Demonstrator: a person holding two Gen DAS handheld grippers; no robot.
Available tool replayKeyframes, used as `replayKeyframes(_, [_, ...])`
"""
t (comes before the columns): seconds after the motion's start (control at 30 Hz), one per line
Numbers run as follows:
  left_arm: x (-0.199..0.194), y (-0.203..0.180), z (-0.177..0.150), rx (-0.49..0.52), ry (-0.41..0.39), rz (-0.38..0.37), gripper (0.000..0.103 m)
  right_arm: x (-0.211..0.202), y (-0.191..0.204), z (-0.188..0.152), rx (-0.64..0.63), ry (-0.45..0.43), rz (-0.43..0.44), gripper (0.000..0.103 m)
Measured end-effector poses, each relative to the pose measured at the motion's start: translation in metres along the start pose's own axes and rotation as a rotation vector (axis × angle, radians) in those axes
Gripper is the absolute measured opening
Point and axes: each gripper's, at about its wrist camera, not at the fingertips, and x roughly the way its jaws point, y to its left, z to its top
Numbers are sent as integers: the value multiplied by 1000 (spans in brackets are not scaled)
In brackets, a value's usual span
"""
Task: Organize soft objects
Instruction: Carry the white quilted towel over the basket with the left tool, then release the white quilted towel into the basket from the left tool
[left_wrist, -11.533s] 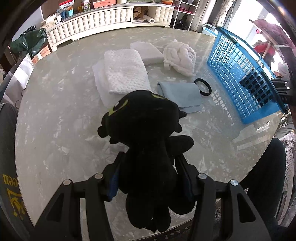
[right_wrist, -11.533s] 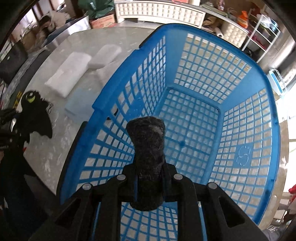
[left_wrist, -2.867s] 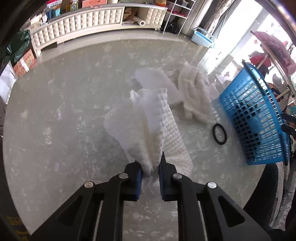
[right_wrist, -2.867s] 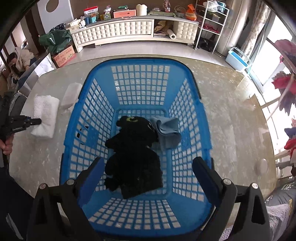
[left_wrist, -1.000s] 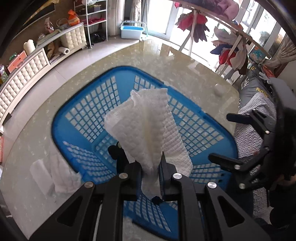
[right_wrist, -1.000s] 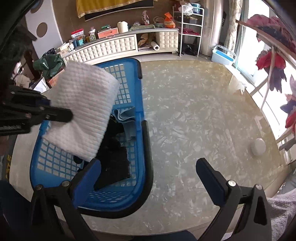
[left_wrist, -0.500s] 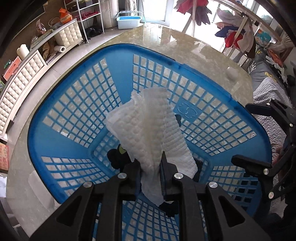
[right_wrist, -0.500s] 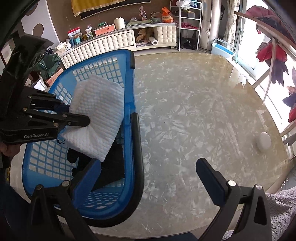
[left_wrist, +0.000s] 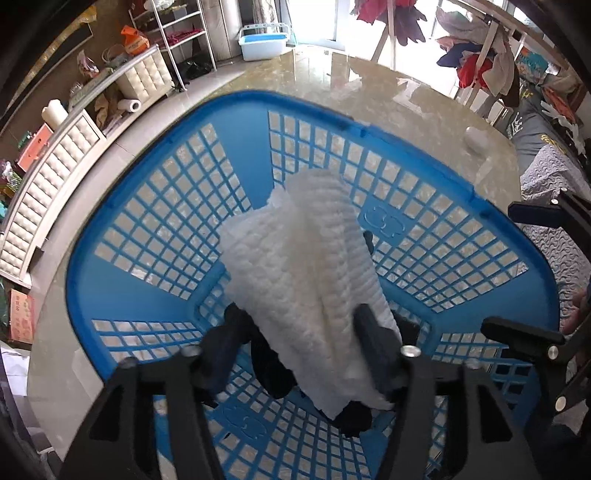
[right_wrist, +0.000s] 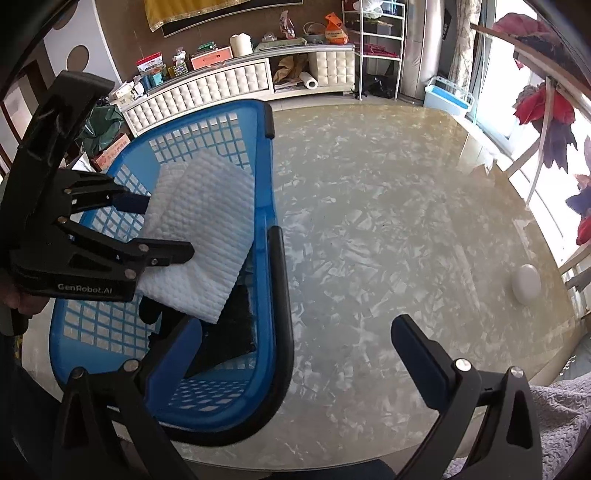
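Note:
A white waffle-weave towel (left_wrist: 306, 280) drops between the spread fingers of my left gripper (left_wrist: 299, 332), above the inside of the blue basket (left_wrist: 155, 206). The jaws stand open and no longer pinch it. A black plush toy (left_wrist: 273, 373) lies under the towel on the basket floor. In the right wrist view the towel (right_wrist: 207, 236) hangs at the left gripper's tips (right_wrist: 162, 229) over the basket (right_wrist: 264, 206). My right gripper (right_wrist: 291, 347) is wide open and empty, beside the basket's near rim.
The basket stands on a marble table (right_wrist: 388, 240). A small white round object (right_wrist: 526, 284) lies near the table's right edge. A black handle (right_wrist: 280, 295) runs along the basket's rim. A white cabinet (right_wrist: 207, 88) stands behind the table.
My left gripper has opened and let go of the white towel, which sinks into the basket. The left gripper has moved lower over the basket. The right gripper has stayed open.

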Motion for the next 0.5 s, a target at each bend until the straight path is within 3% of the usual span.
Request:
replayKeyframes(0.2, [-25,-2,-1,8,-33,15,85,-11,-1,-2,8,-9,8,103])
replayKeyframes(0.5, [-77,-2,-28,-10,-91,34,87,-32,13,-1,5,-45,9,103])
